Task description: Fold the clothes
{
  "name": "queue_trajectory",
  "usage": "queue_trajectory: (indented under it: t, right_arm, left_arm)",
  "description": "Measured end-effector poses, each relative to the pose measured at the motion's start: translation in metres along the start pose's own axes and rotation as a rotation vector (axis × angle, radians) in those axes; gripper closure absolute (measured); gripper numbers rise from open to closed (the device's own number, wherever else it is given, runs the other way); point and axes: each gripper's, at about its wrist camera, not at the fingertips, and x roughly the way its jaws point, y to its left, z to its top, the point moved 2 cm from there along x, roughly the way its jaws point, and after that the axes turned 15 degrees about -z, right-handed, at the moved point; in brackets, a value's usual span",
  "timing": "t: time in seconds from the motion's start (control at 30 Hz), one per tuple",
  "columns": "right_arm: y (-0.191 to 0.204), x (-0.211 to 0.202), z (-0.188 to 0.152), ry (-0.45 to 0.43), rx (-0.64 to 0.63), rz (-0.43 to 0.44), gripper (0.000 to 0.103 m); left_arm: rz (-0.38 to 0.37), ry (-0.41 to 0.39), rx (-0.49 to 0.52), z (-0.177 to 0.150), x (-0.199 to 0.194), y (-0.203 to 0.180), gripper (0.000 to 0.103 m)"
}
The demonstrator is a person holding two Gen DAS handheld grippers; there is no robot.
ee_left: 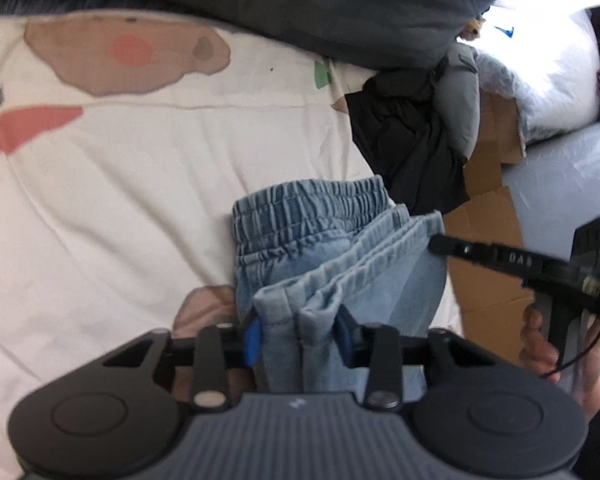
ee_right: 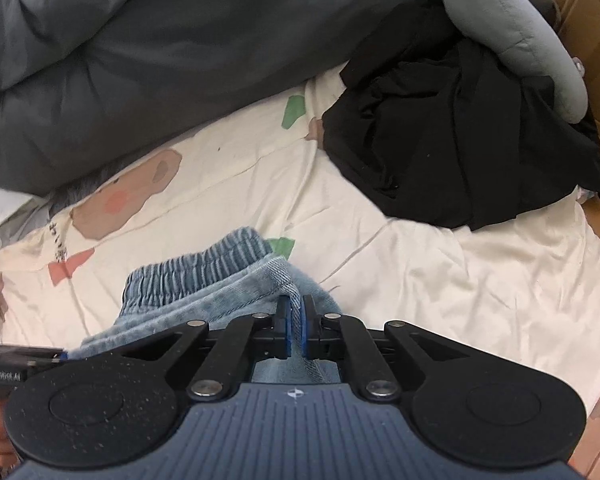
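The left gripper [ee_left: 298, 336] clamps the bunched hem layers of the light blue denim trousers [ee_left: 332, 248], whose elastic waistband lies folded on the cream printed bedsheet [ee_left: 140, 168]. At the right the right gripper [ee_left: 436, 242] pinches the far corner of the same hem, a hand [ee_left: 548, 344] beneath it. Beyond lie a black garment [ee_left: 408, 148], a dark grey duvet [ee_left: 300, 4] and brown cardboard [ee_left: 488, 200].
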Motion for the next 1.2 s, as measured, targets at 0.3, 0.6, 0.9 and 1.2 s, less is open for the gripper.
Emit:
queue_trajectory:
  t: [0.3, 0.6, 0.9, 1.2]
  right_arm:
    - [0.005, 0.011, 0.007, 0.008, -0.063, 0.039, 0.102]
    - [0.007, 0.032, 0.000, 0.047, -0.079, 0.116, 0.069]
    - [0.031, 0.055, -0.004, 0.081, -0.142, 0.121, 0.081]
    - [0.014, 0.010, -0.007, 0.009, -0.074, 0.099, 0.099]
  left_arm:
    - [0.073, 0.001, 0.038, -0.004, -0.005, -0.014, 0.070]
    - [0.106, 0.003, 0.035, -0.010, -0.013, -0.011, 0.080]
    - [0.113, -0.004, 0.035, -0.011, -0.012, -0.014, 0.082]
    - [0.087, -0.007, 0.048, -0.006, -0.015, -0.029, 0.085]
